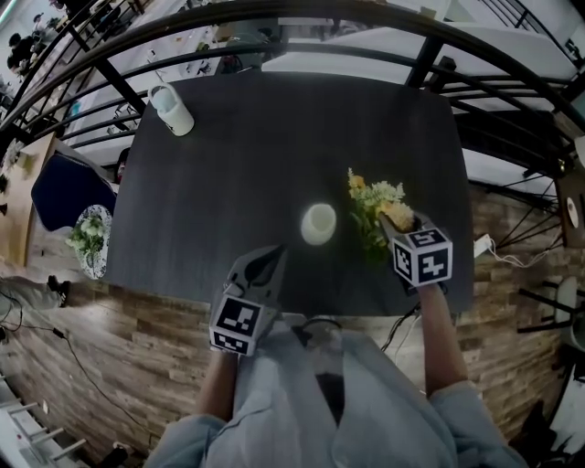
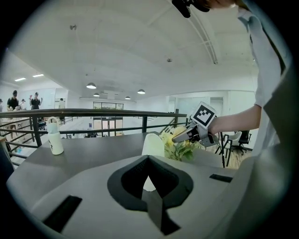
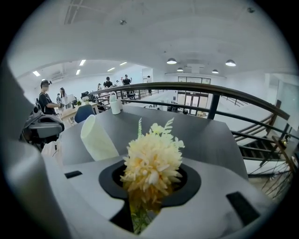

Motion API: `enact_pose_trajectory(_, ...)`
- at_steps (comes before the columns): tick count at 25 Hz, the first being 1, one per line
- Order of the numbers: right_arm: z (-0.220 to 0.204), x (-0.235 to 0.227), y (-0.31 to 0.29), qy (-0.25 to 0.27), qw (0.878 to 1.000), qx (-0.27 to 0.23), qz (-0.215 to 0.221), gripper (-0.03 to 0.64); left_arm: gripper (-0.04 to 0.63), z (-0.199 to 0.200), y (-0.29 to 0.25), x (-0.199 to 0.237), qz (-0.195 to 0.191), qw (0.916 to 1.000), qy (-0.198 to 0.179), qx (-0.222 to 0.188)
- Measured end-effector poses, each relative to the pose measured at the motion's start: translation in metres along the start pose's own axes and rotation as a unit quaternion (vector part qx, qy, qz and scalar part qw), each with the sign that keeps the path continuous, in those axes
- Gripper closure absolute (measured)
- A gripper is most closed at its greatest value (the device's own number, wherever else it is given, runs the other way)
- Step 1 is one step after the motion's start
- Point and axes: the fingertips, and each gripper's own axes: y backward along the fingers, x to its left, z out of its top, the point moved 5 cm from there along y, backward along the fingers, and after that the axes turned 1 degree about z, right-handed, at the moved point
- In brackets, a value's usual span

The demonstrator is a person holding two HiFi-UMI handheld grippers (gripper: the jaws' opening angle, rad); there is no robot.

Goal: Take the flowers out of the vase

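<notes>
A bunch of pale yellow flowers [image 1: 375,206] with green leaves is out of the vase, just above the dark table [image 1: 238,164]. My right gripper [image 1: 395,226] is shut on its stems. In the right gripper view the big bloom [image 3: 152,163] sticks out past the jaws of my right gripper [image 3: 140,219]. The white vase [image 1: 319,223] stands upright and empty left of the flowers; it also shows as vase [image 3: 98,137] and vase [image 2: 153,144]. My left gripper [image 1: 271,252] hangs near the table's front edge, short of the vase, jaws together, holding nothing.
A white bottle [image 1: 171,110] stands at the table's far left corner. A black railing [image 1: 302,18] curves behind the table. A blue chair [image 1: 69,187] and another bunch of flowers [image 1: 90,236] are left of the table. People stand far off.
</notes>
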Motion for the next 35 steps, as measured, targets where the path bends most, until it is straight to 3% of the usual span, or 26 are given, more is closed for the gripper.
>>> enact_pose_trajectory(18, -0.030, -0.002, -0.061, -0.029, 0.999, 0.015, 0.042, 0.492, 0.595, -0.005, 0.018, 0.002, 0.038, 0.9992, 0.008, 0.010)
enact_pose_trajectory(28, -0.054, -0.009, -0.077, -0.068, 0.997, 0.004, 0.043, 0.488, 0.595, -0.008, 0.023, 0.000, 0.047, 0.9987, 0.010, 0.013)
enact_pose_trajectory(35, -0.058, -0.013, -0.079, -0.062, 0.998, 0.000, 0.021, 0.431, 0.595, -0.007, 0.024, 0.000, 0.045, 0.9988, 0.007, 0.014)
